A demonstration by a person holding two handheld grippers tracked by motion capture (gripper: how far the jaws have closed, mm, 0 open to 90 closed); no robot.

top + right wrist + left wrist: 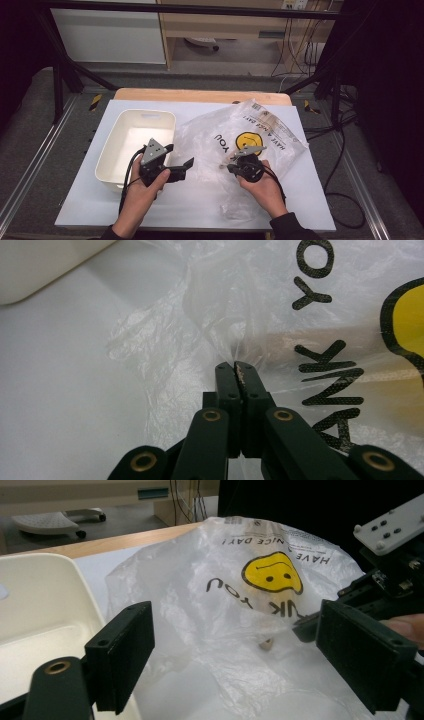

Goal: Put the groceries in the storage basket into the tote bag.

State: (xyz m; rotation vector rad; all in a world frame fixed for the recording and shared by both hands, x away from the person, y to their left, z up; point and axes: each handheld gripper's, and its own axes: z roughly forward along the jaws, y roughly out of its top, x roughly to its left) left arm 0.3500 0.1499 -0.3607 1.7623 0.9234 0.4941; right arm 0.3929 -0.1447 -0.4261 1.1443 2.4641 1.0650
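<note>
A clear plastic bag (pixel 235 135) printed with a yellow smiley and "THANK YOU" lies crumpled on the white table; it also fills the left gripper view (pixel 240 630) and the right gripper view (pixel 280 315). My right gripper (pixel 231 168) is shut, pinching a fold of the bag's film between its jaw tips (pixel 236 368). My left gripper (pixel 181 161) is open, its jaws wide apart just left of the bag, with nothing between them (pixel 235 650). A small brownish object (pixel 266 645) shows through the film.
A white plastic bin (pixel 111 155) stands on the left of the white table (pixel 200 205), its rim beside my left gripper (pixel 30 565). Beyond the table's wooden far edge (pixel 200 95) are a cabinet, cables and a dark metal frame.
</note>
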